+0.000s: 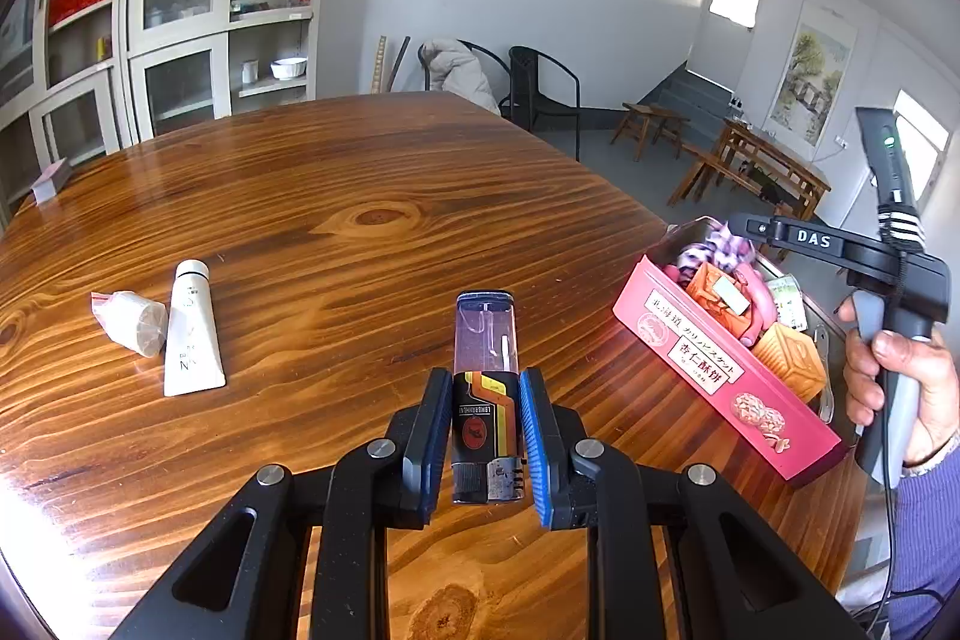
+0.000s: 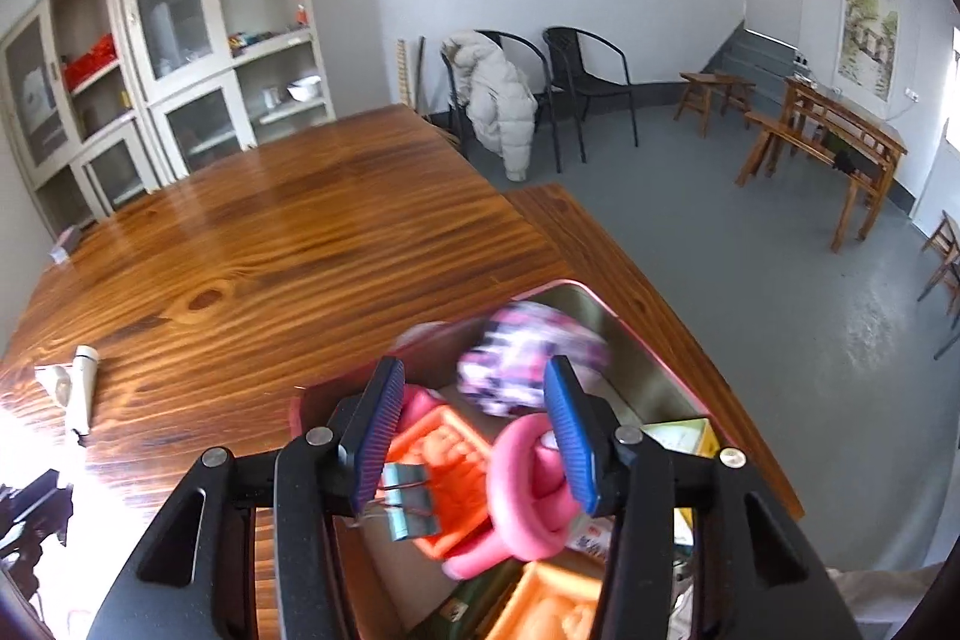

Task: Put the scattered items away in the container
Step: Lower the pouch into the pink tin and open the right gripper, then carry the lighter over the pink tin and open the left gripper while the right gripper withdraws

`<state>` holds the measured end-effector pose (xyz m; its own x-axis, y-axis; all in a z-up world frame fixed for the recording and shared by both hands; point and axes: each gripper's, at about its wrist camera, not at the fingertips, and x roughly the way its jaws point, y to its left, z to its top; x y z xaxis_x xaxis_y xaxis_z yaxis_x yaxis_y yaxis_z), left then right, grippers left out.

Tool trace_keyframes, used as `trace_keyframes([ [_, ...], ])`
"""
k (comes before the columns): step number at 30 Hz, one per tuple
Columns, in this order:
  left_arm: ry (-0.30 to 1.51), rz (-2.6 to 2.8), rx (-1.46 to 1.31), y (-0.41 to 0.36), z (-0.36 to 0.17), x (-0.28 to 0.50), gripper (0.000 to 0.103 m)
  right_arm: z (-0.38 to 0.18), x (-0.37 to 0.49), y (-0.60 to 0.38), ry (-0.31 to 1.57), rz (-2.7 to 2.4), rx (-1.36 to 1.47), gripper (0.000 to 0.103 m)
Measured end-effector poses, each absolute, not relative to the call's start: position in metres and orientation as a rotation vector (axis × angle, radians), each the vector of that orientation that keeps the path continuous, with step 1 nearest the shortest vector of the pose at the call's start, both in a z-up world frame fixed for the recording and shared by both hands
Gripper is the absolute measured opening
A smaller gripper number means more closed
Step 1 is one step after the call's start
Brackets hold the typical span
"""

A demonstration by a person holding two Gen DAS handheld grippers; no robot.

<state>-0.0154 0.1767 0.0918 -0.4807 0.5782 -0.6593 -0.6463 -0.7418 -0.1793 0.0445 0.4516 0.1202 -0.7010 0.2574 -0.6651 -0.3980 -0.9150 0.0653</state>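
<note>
While the left gripper [image 1: 486, 436] clamps a lighter [image 1: 485, 394] between its blue pads, lighter upright-ish along the fingers above the table [image 1: 360, 232], I count what's left out: two items. One white tube [image 1: 191, 331] lying flat, cap pointing away, and one small wrapped roll [image 1: 133, 321] just beside it on its left, touching or nearly so. Both sit well apart from the tin.

One tin [image 1: 714, 370], pink outside, metal inside, at the right edge of the table. The right wrist view looks straight down into it. Contents I can make out: one purple-and-white patterned scrunchie [image 2: 528, 364], blurred, at the far end; one pink foam loop [image 2: 528, 484] twisted on itself; two orange embossed blocks, one [image 2: 444, 460] under the loop and one [image 2: 552, 610] at the near end; one binder clip [image 2: 408, 502] lying on the first block; a yellow-green packet [image 2: 684, 433] against the right wall. More bits under those, can't identify them.

Right gripper [image 2: 480, 430] hangs over the tin, fingers standing fairly wide, nothing pinched between them. Scrunchie and foam loop show in the gap but lie below, pads not on either. In the left wrist view I see the same tool from the side with a hand [image 1: 900, 382] on its handle.

One small greyish pack [image 1: 51, 181] at the far left corner of the table; can't tell what it is.
</note>
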Motion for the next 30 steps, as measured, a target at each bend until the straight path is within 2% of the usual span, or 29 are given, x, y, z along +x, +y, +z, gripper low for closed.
trace_keyframes([
  [15,0.096,2.256,-0.923,0.172,0.105,-0.016,0.024,0.119,0.054,0.371,0.221,2.867,-1.0,0.053],
  [30,0.134,2.247,-0.863,0.214,0.127,-0.006,0.024,0.098,0.082,0.384,0.339,2.891,-1.014,0.056],
])
